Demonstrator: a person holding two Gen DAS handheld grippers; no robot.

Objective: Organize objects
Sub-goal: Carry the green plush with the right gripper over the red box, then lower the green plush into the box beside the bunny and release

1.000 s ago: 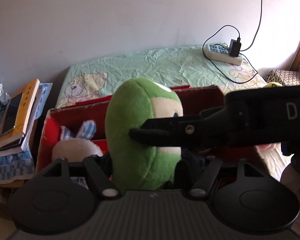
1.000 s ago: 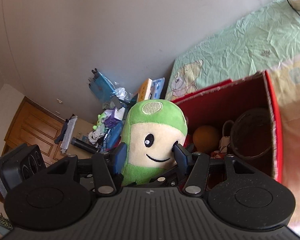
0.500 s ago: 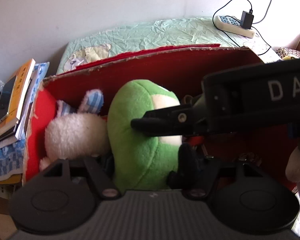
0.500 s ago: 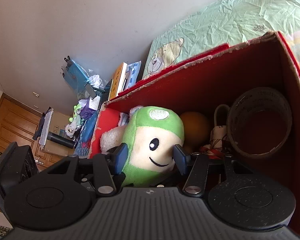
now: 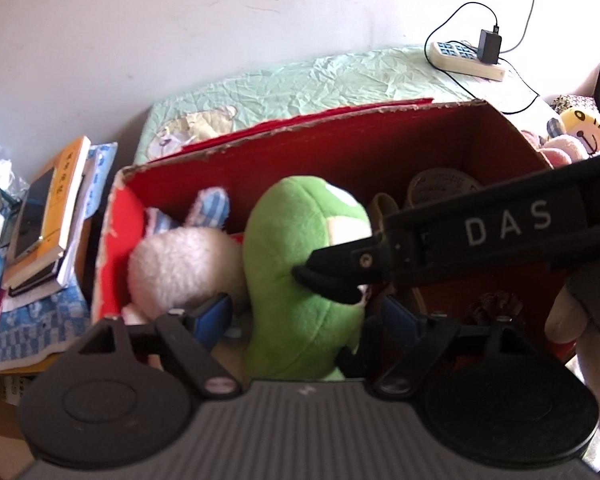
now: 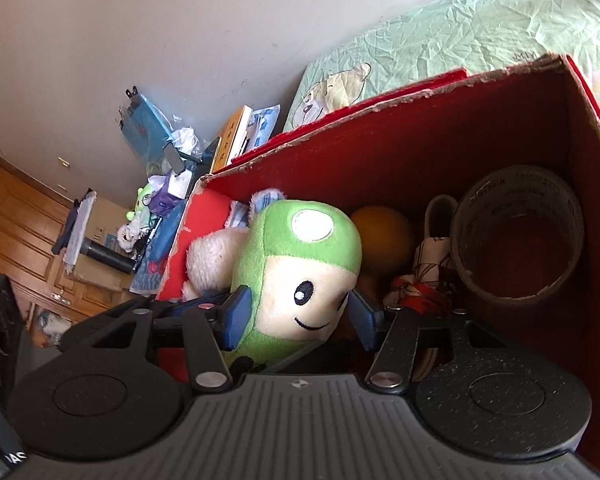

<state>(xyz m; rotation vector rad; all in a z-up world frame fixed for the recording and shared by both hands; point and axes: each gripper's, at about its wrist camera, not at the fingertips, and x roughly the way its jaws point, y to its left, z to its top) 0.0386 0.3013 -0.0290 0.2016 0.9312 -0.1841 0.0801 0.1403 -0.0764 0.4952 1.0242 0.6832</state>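
A green plush toy [image 5: 300, 280] with a cream face [image 6: 300, 280] stands inside a red cardboard box [image 5: 340, 148], next to a white plush rabbit [image 5: 180, 268]. My left gripper [image 5: 308, 316] is open, its blue pads wide on either side of the toy's lower body without pressing it. My right gripper [image 6: 296, 316] has its pads [image 6: 236, 316] at both sides of the toy's face with small gaps, so it looks open. In the left wrist view the right gripper's finger [image 5: 332, 284] presses against the toy's side.
In the box [image 6: 420, 140] lie an orange ball [image 6: 384, 236], a tape roll [image 6: 516, 236], a small cloth bundle [image 6: 424, 280] and a pine cone [image 5: 496, 308]. Books [image 5: 44, 220] are stacked at the left. A power strip [image 5: 464, 56] lies on the bed; more plush toys [image 5: 576, 132] sit at the right.
The green toy has been lowered from above the box down into it beside the rabbit. Both grippers' jaws have spread apart from the toy.
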